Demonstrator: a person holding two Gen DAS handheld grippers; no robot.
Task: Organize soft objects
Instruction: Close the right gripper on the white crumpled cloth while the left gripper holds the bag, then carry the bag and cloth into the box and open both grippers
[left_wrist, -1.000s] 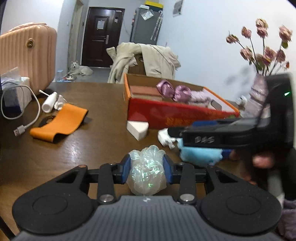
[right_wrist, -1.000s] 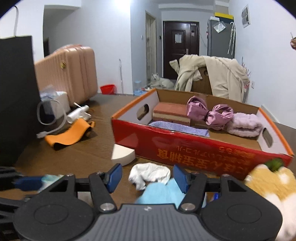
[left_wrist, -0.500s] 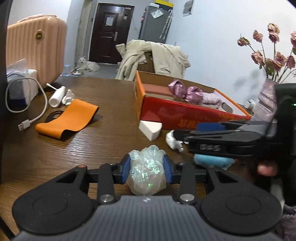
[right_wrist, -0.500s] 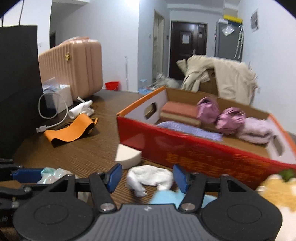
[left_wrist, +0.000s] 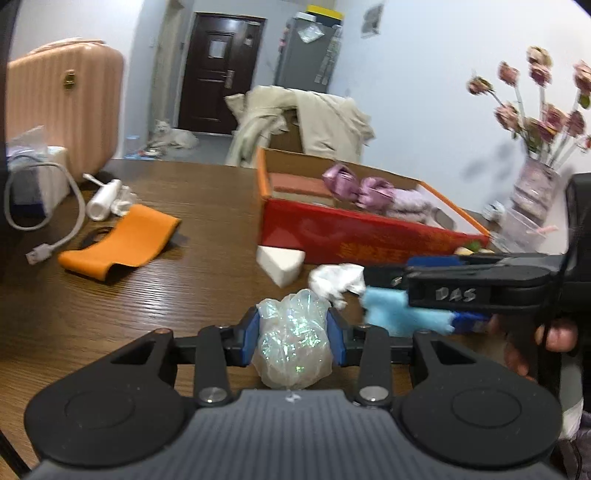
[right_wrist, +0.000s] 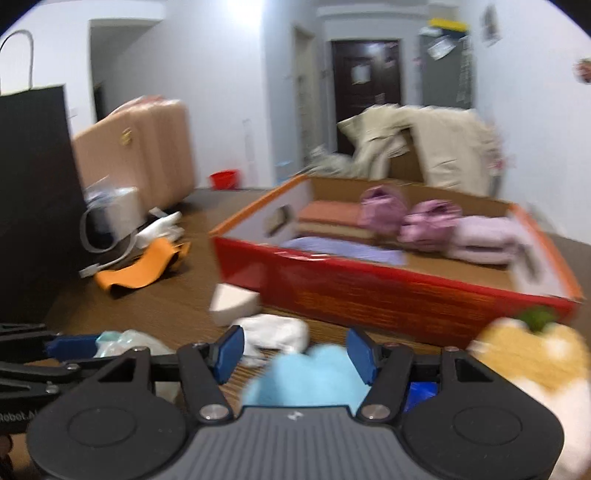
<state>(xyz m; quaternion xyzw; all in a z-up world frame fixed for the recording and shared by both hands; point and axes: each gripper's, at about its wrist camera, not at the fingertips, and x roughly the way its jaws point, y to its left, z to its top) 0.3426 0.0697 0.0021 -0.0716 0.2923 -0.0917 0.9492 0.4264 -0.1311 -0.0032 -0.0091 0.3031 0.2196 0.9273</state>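
Observation:
My left gripper (left_wrist: 293, 334) is shut on a crumpled iridescent plastic bundle (left_wrist: 293, 343), held just above the wooden table (left_wrist: 155, 295). To its right, my right gripper (left_wrist: 384, 275) hovers low with a hand on its grip. In the right wrist view the right gripper (right_wrist: 295, 350) stands open. A light blue soft piece (right_wrist: 306, 376) lies under and between the fingers, clear of the left pad. A white cloth (right_wrist: 275, 332) and a white wedge sponge (right_wrist: 232, 302) lie just ahead. Behind them the red box (right_wrist: 369, 291) holds pink bows (right_wrist: 406, 218) and folded cloths.
An orange band (left_wrist: 122, 240), a white cable (left_wrist: 48, 236) and a small white bottle (left_wrist: 105, 199) lie at the left. A yellow plush (right_wrist: 528, 347) sits by the box's near right corner. A vase of flowers (left_wrist: 532, 188) stands far right, a black paper bag (right_wrist: 33, 199) far left.
Both views swayed slightly and are now blurred. The left grip on the plastic bundle is unchanged. The right gripper stays over the blue piece.

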